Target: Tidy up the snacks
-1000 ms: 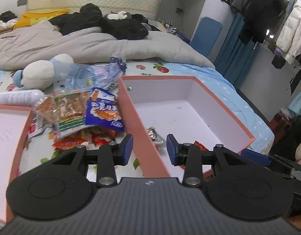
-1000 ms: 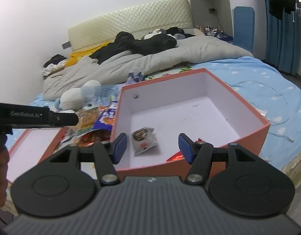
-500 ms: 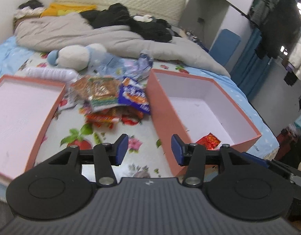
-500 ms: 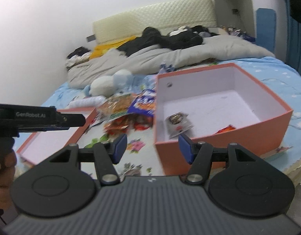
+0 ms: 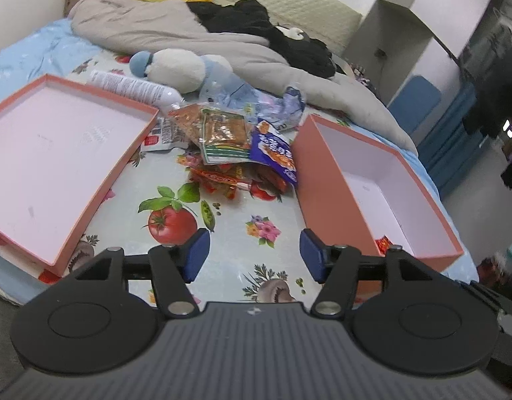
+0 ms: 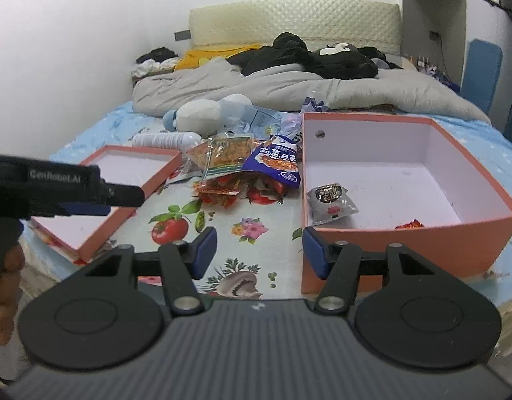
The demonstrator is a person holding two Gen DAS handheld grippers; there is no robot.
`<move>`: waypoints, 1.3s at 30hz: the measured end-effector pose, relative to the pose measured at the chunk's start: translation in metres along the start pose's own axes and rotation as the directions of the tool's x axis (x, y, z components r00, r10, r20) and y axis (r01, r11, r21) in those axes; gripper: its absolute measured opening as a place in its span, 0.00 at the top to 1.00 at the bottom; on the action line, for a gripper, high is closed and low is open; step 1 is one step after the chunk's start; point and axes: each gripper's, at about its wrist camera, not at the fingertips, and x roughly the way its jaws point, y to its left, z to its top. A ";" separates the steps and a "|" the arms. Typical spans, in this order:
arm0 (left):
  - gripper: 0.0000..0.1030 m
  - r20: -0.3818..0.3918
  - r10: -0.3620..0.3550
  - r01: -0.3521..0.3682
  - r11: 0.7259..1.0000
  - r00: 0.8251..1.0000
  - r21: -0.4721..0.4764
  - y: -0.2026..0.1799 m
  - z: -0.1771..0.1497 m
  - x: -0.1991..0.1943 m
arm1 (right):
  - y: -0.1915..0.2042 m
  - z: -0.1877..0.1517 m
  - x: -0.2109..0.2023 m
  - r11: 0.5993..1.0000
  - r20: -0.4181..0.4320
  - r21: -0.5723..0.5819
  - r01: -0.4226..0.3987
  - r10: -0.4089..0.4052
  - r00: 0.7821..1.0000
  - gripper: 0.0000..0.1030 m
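Both claws spread wide and empty, left gripper [image 5: 255, 255] and right gripper [image 6: 259, 252] held over the floral sheet [image 6: 256, 230], snack pile [image 6: 246, 173] heaped between lid [image 6: 99, 233] and orange box [image 6: 405, 240], silver packet [image 6: 330, 201] already dropped inside.

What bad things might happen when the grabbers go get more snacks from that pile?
The snack pile overlaps loosely, so pinching the blue packet may drag its neighbours along. The green-edged packet looks thin and flat, and open jaws might slip off it. The deep box has a tall wall, which a carried packet could catch on.
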 end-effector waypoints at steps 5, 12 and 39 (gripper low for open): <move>0.37 0.000 -0.027 0.026 0.996 1.000 -0.084 0.024 0.008 0.023 | 0.012 0.006 0.018 0.997 0.000 -0.076 -0.002 0.002 1.000 0.45; 0.38 -0.002 -0.052 0.051 0.988 0.999 -0.146 0.051 0.021 0.065 | 0.031 0.020 0.061 0.985 -0.005 -0.172 0.027 -0.029 1.000 0.58; 0.57 -0.071 -0.258 0.178 0.818 0.964 -0.547 0.136 0.055 0.240 | 0.067 0.032 0.264 0.808 0.048 -0.479 0.342 -0.365 0.930 0.68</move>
